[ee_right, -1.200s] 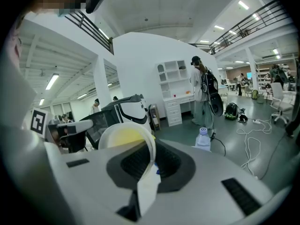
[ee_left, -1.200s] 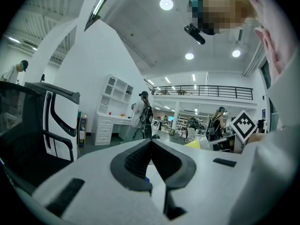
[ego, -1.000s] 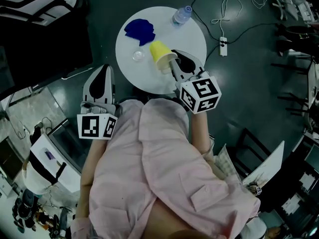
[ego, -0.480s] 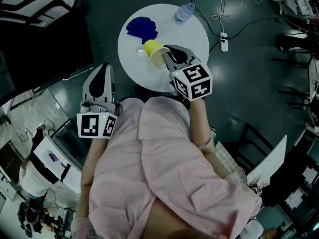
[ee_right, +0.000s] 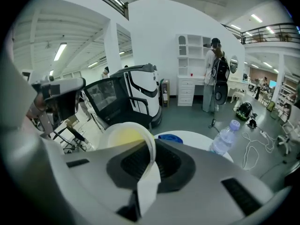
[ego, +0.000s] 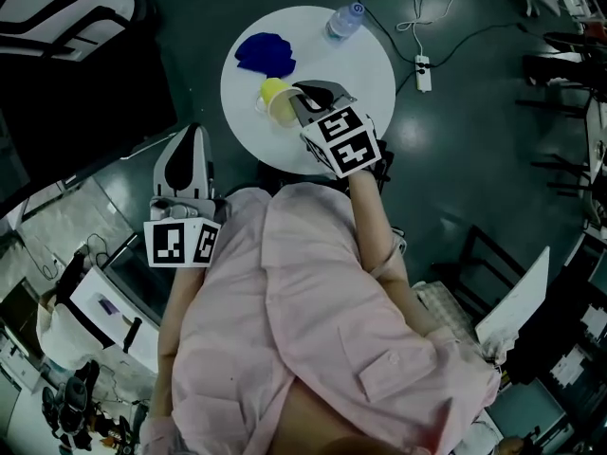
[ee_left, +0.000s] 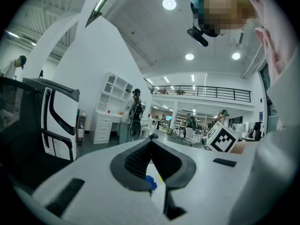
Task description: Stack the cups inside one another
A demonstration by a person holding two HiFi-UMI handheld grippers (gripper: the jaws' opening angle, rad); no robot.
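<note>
Nearest the body, the left tool (ego: 187,140) hangs short of the round worktop (ego: 365,74), jaws together on nothing. Farther out, the right tool (ee_right: 152,150) is clamped on the rim wall of the yellow cup (ee_right: 124,137), tilted above the worktop. The cup looks thin, light and easily squashed, so a gentle rim pinch suits it. Beyond lie a blue thing (ego: 264,53) and a water bottle (ego: 344,22).

Pink shirt (ego: 285,301) (1 flapped pocket (ego: 394,373)); left gripper (ego: 193,129), right gripper (ego: 302,93) white, black-padded; marker cube (ego: 341,140) each.
</note>
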